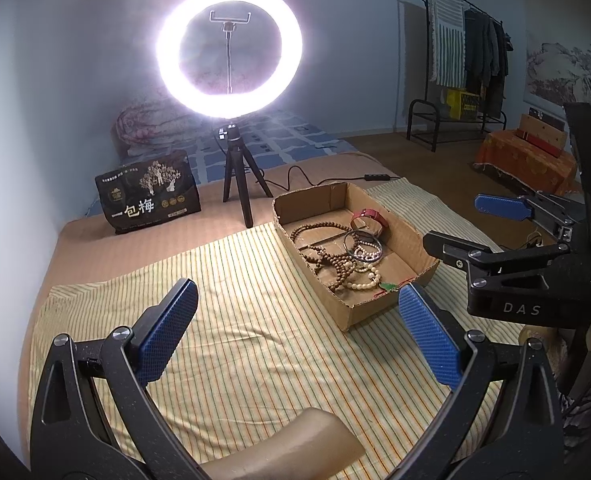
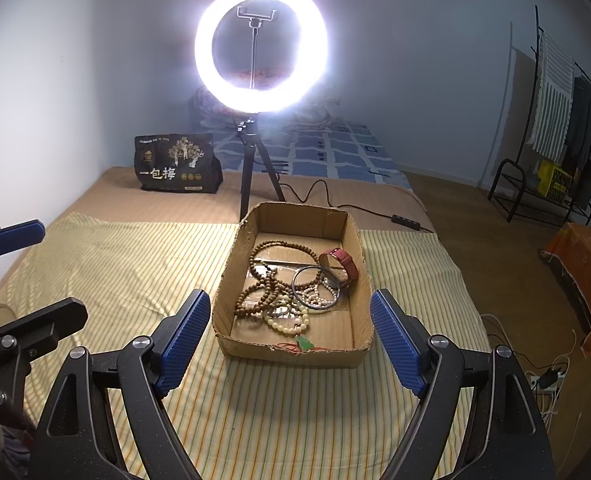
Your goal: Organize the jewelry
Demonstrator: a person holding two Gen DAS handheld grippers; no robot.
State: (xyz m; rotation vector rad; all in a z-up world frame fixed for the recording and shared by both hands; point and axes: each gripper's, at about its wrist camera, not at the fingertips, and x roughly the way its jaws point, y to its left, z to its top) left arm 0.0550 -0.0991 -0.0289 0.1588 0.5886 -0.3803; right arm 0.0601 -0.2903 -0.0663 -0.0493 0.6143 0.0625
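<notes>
- While both grippers hang above the striped yellow cloth (image 2: 127, 264) spread on the bed, the left gripper (image 1: 295, 320) has its blue-padded fingers (image 1: 167, 332) spread wide with nothing between them.
- The right gripper (image 2: 291, 340) likewise has its fingers (image 2: 183, 344) released and far apart, holding nothing, with the near end of the cardboard box (image 2: 231, 280) seen between them.
- That shallow open box sits on the striped cloth, to the right of the left gripper and straight ahead of the right one.
- Inside the box lies a loose pile of jewelry: a long brown wooden bead necklace (image 2: 263, 280) loops across the left and middle part.
- A red-strapped watch (image 2: 341, 264) rests toward the far right side of the box, against a dark thin bangle (image 2: 315, 288).
- A string of pale cream beads (image 2: 291, 320) lies nearer the front, overlapping the brown beads.
- A small green pendant (image 2: 305, 345) on red cord sits at the box's near wall.
- Behind the box, a lit ring light (image 2: 261, 46) stands on a black tripod (image 2: 251, 168) on the bed, its cable trailing to the right.
- A black printed bag (image 2: 177, 164) stands to the left of the tripod.
- A clothes rack (image 1: 471, 64) with hanging garments stands by the far wall at right.
</notes>
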